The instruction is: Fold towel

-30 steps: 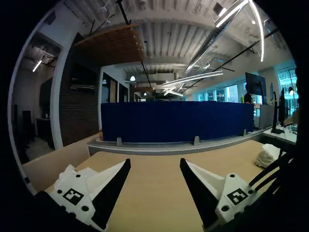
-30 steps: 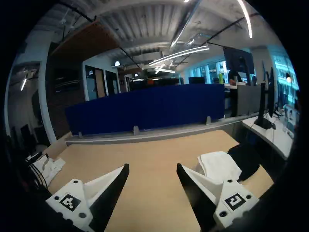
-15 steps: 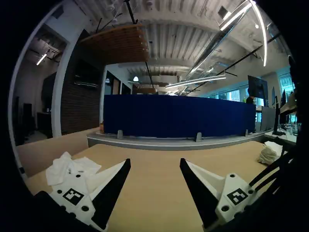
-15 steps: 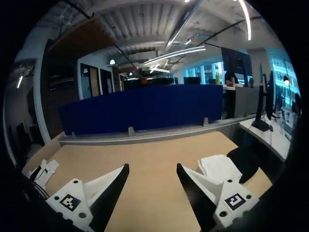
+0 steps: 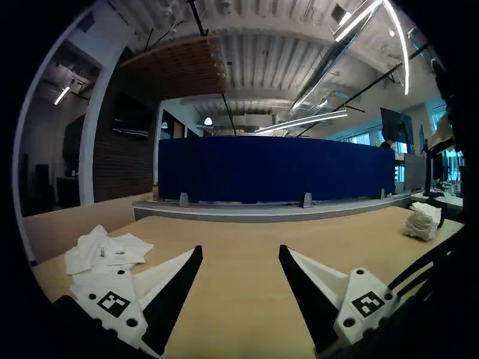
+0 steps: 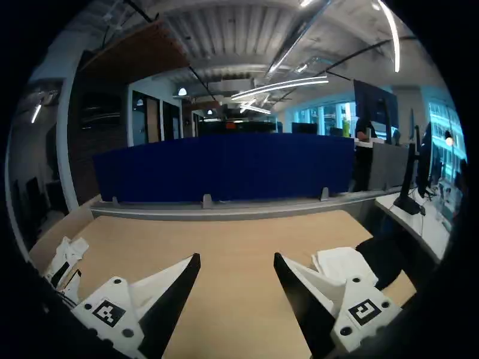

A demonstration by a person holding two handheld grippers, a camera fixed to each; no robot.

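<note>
Both open, empty: L gripper (image 5: 239,247), R gripper (image 6: 236,255) over wood table (image 5: 341,239); blue divider (image 5: 269,170) behind.

Two towel piles (image 5: 106,251) (image 5: 423,220), one table (image 5: 239,242)

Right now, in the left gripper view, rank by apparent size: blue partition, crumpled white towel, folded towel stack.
Largest: blue partition.
Next: crumpled white towel.
Smallest: folded towel stack, though it seems farther off at the view's edge, so its real size is unsure.

Open tabletop (image 5: 239,254) between crumpled towel (image 5: 105,251) and folded stack (image 5: 423,220)
</note>
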